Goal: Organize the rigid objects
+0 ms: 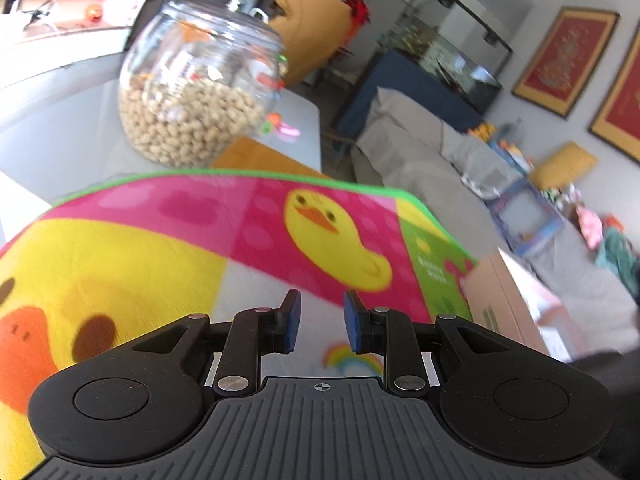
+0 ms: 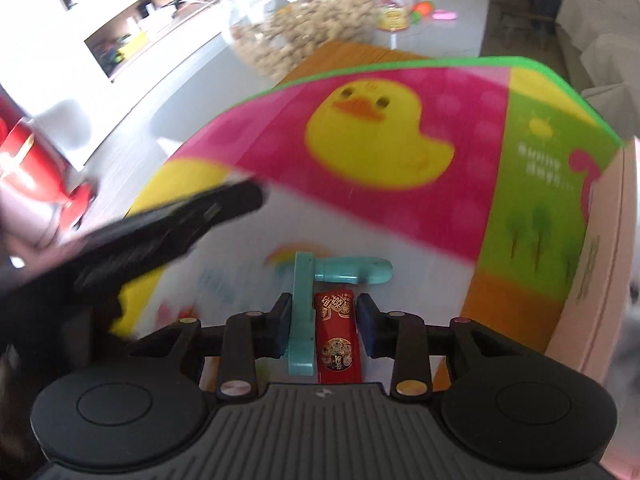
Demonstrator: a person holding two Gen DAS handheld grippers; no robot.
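The right tongs (image 2: pixel 322 322) point steeply down at the colourful duck-print mat (image 2: pixel 400 200), with two small things between their blue pads: a teal T-shaped toy piece (image 2: pixel 304 312) and a red lighter-like case with gold print (image 2: pixel 338 340), lying side by side. The left pad looks to touch the teal piece; the other pad stands just off the red case, so I would call these tongs closing around the pair but not yet clamped. Taking both at once would make sense, since they lie touching and could go away together.

Both things sit on the white patch of the mat at its near edge, close to a small rainbow print. A pink cardboard box (image 2: pixel 600 272) stands along the mat's right edge, very likely the place these things are bound for, though I cannot see inside it.

The left tongs (image 1: pixel 322 322) are drawn nearly together with nothing between the pads, held low over the same near part of the mat. They seem to wait beside the other pair, out of the way of the pick.

Farther back on the surface stands a big glass jar of nuts (image 1: pixel 196 92), well apart from the work.
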